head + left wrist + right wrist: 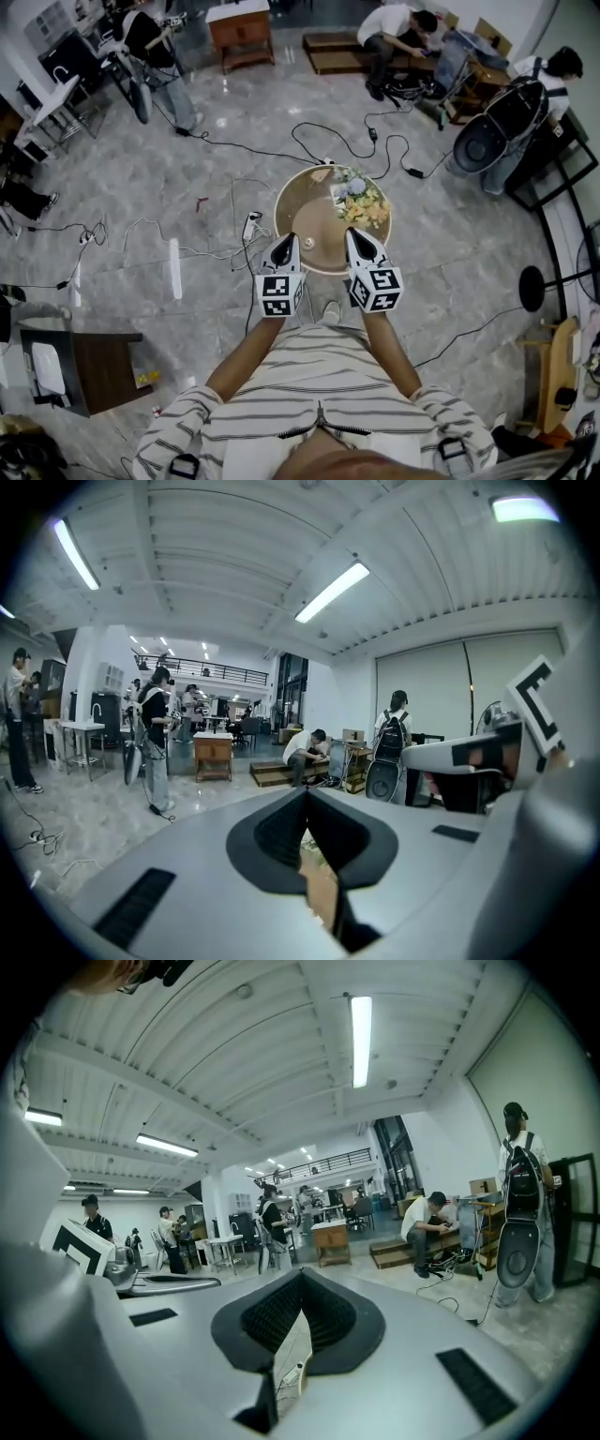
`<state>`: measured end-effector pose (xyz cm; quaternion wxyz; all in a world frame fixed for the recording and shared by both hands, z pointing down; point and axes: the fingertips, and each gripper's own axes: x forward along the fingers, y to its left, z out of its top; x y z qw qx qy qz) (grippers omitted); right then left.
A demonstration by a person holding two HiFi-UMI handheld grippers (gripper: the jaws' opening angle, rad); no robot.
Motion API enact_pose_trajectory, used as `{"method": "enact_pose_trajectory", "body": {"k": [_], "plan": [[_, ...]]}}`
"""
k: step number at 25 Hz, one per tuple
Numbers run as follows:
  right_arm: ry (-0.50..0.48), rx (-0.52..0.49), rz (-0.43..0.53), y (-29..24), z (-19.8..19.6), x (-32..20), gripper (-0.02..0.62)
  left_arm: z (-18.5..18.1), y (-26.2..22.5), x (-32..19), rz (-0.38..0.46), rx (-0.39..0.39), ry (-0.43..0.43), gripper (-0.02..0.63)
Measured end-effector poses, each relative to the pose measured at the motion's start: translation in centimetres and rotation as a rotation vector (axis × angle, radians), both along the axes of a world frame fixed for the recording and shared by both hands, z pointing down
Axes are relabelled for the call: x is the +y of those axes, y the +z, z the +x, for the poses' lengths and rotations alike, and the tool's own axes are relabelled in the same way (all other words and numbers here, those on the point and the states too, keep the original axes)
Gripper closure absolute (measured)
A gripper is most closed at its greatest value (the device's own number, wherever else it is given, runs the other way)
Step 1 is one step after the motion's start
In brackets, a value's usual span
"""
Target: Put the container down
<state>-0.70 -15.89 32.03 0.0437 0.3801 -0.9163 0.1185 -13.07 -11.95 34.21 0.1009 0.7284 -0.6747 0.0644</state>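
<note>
A round brown table [314,220] stands on the floor in front of me, with a bunch of pale flowers [361,202] on its far right part. A small white object [307,243] sits near its front rim; what it is I cannot tell. My left gripper [284,249] hangs over the front left rim, shut, with nothing between its jaws [305,794]. Over the front right rim is my right gripper [364,246], also shut and empty [300,1274]. Both point level across the room. Each gripper view shows the other gripper at its side.
Cables and a white power strip [250,227] lie on the marble floor left of the table. A dark side table [94,367] is near left, a wooden cabinet [241,33] far back. Several people work around the room's edges.
</note>
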Motion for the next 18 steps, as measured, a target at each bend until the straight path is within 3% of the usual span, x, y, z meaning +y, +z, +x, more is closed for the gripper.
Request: {"method": "enact_pose_trajectory", "body": {"k": [18], "plan": [[-0.002,-0.048,0.014,0.24,-0.28,-0.71,0.588,-0.22,0.36,-0.58,0.015,0.003,0.031,0.606]]}}
